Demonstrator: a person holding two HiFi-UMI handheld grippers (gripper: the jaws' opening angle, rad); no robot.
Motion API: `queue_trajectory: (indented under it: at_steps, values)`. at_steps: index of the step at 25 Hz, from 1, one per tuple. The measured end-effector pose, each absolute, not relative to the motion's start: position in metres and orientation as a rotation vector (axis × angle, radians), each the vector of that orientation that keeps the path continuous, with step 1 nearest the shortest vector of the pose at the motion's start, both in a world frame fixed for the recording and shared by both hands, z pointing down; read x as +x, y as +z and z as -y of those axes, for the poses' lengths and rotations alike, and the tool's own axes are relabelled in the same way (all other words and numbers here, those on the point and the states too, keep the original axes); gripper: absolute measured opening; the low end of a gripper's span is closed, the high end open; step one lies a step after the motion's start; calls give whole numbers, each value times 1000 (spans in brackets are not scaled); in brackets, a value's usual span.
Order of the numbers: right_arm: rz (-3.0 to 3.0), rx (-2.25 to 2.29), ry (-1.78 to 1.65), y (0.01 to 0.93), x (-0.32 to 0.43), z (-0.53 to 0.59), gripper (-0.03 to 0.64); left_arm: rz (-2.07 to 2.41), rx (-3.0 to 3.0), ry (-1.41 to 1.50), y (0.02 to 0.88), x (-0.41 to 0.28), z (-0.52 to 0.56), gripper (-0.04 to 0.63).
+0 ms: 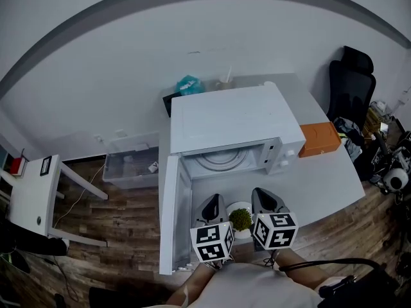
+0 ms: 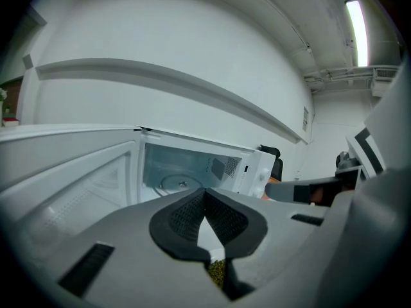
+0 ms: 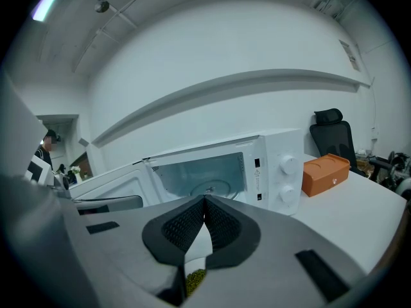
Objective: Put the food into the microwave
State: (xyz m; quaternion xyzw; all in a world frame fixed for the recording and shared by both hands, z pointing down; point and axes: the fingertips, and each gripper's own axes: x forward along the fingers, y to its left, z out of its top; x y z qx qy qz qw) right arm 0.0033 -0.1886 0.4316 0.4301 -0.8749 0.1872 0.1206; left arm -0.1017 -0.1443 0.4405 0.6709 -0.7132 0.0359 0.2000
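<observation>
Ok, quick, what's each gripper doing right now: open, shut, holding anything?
Left gripper: shut on the rim of the white bowl of green food.
Right gripper: shut on the same bowl's rim, on the opposite side.

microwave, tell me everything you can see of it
The microwave is a white box, plastic or painted metal by its look, standing upright on the light table. Its door is swung fully open on the left. Inside, a round glass plate lies bare. Two round knobs sit one above the other on the right front panel. An orange box stands close beside its right side.
</observation>
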Motion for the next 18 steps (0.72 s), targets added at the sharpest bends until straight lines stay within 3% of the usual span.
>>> queue_trajectory:
  at_steps: [18]
  values:
    - [2592, 1037, 593, 445, -6, 195, 17, 2047, 1743, 145, 453, -91, 146, 0]
